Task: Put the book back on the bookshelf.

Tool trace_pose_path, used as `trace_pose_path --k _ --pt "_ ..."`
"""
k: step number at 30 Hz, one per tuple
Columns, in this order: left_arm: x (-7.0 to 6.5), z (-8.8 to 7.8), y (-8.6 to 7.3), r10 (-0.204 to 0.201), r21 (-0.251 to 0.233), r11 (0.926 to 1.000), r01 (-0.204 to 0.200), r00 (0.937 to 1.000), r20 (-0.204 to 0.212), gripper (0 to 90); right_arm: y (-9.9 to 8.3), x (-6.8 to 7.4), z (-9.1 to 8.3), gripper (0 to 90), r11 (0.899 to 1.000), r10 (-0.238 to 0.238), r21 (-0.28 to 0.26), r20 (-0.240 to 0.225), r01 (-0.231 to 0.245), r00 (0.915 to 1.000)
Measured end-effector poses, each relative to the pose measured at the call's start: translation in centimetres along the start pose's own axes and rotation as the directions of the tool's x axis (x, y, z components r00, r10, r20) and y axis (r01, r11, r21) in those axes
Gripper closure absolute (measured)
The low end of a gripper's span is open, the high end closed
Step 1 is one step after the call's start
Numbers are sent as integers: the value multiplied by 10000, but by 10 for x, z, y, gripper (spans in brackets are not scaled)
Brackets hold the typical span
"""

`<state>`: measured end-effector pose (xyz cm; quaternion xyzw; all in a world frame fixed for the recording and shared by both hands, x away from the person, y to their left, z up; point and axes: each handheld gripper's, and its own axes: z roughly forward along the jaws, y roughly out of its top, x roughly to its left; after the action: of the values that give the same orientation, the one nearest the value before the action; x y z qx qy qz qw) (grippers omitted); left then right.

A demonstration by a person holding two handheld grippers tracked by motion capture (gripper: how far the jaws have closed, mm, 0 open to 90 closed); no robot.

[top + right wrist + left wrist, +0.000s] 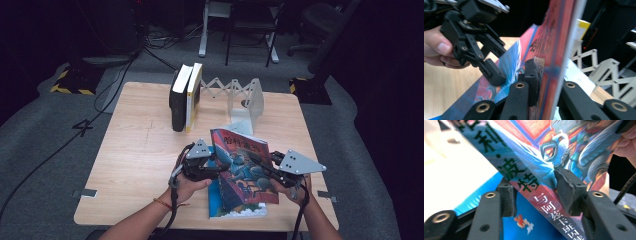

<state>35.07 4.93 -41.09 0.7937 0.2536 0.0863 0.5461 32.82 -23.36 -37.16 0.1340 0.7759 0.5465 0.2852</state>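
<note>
In the high view the raised book (243, 167) hides most of the flat book (239, 207) beneath it, and its cover lettering is too small to read. The right claw (260, 162) sits dark against the cover, so its jaws are hard to make out there. In the left gripper view the book runs off the top and bottom edges, and the small figure on the blue cover (523, 222) below is blurred. In the right gripper view the cover hides one jaw's pad, and the rack (609, 72) is cut off at the right.
</note>
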Motion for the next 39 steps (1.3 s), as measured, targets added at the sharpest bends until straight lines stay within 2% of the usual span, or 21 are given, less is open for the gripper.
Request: trace_pose_path --k 2,3,4,5,6,7,8,9,10,14,15,16,17,19,21,23,25,28,31,35,39 --pt "-4 -3 5 559 -86 9984 -560 9983 -143 578 -1 -3 -5 812 9998 158 -150 60 -157 9999" --pt "-7 -5 8 893 -116 9959 -897 9955 -319 588 -1 -5 -6 809 9996 187 -218 82 -185 9998" --pt "-11 -6 10 1330 -157 9909 -1340 9896 -543 601 -1 -7 -8 807 9991 310 -284 124 -307 9994" --pt "-14 -7 12 1592 -120 9870 -1603 9850 -668 612 -1 -10 -10 807 9984 421 -374 171 -414 9990" --pt "-18 -8 13 1974 -146 9798 -1994 9764 -880 619 -1 -11 -12 806 9982 432 -425 205 -423 9989" --pt "-19 -8 14 2058 -201 9778 -2084 9743 -914 633 0 -13 -13 806 9979 460 -462 249 -449 9986" --pt "-20 -9 15 2271 -221 9728 -2305 9684 -1034 644 1 -14 -14 805 9979 471 -462 255 -459 9986" --pt "-22 -10 16 2596 -231 9642 -2643 9579 -1227 648 1 -14 -15 806 9979 457 -477 282 -443 9986" --pt "-23 -11 16 2716 -255 9605 -2772 9533 -1324 653 1 -14 -16 806 9978 452 -491 351 -434 9984" --pt "-22 -16 15 3312 -420 9384 -3429 9277 -1725 663 6 -11 -16 810 9979 155 -637 472 -125 9988" --pt "-17 -19 13 3257 -531 9397 -3378 9316 -1611 666 9 -7 -14 811 9978 -46 -660 501 79 9987" --pt "-17 -19 13 3257 -531 9397 -3378 9316 -1611 666 9 -7 -14 811 9978 -46 -660 501 79 9987" --pt "-14 -21 10 3186 -595 9420 -3303 9358 -1508 666 10 -6 -13 813 9977 -130 -658 501 163 9987" --pt "-11 -24 5 3123 -774 9427 -3246 9399 -1379 665 11 -1 -11 817 9971 -284 -696 370 309 9989" --pt "-11 -27 2 3157 -854 9411 -3272 9406 -1249 668 14 4 -11 820 9959 -530 -722 297 550 9982" --pt "-11 -30 1 3147 -891 9418 -3242 9433 -1057 673 14 6 -12 821 9952 -582 -776 225 598 9981" --pt "-12 -32 -1 3037 -991 9449 -3121 9484 -912 677 13 8 -15 823 9939 -612 -911 57 614 9981" --pt "-15 -33 -4 3067 -997 9439 -3147 9477 -877 683 14 12 -18 824 9931 -685 -950 -7 682 9976" --pt "-13 -33 -6 2829 -1052 9518 -2880 9572 -612 681 13 13 -20 827 9924 -677 -1038 -141 659 9976" --pt "-12 -26 -13 2906 -640 9539 -2931 9557 -461 630 13 16 -23 828 9919 -756 -1039 -234 728 9969" --pt "-9 -24 -18 2747 -500 9600 -2754 9613 -202 637 11 18 -26 809 9925 -758 -972 -145 741 9970"
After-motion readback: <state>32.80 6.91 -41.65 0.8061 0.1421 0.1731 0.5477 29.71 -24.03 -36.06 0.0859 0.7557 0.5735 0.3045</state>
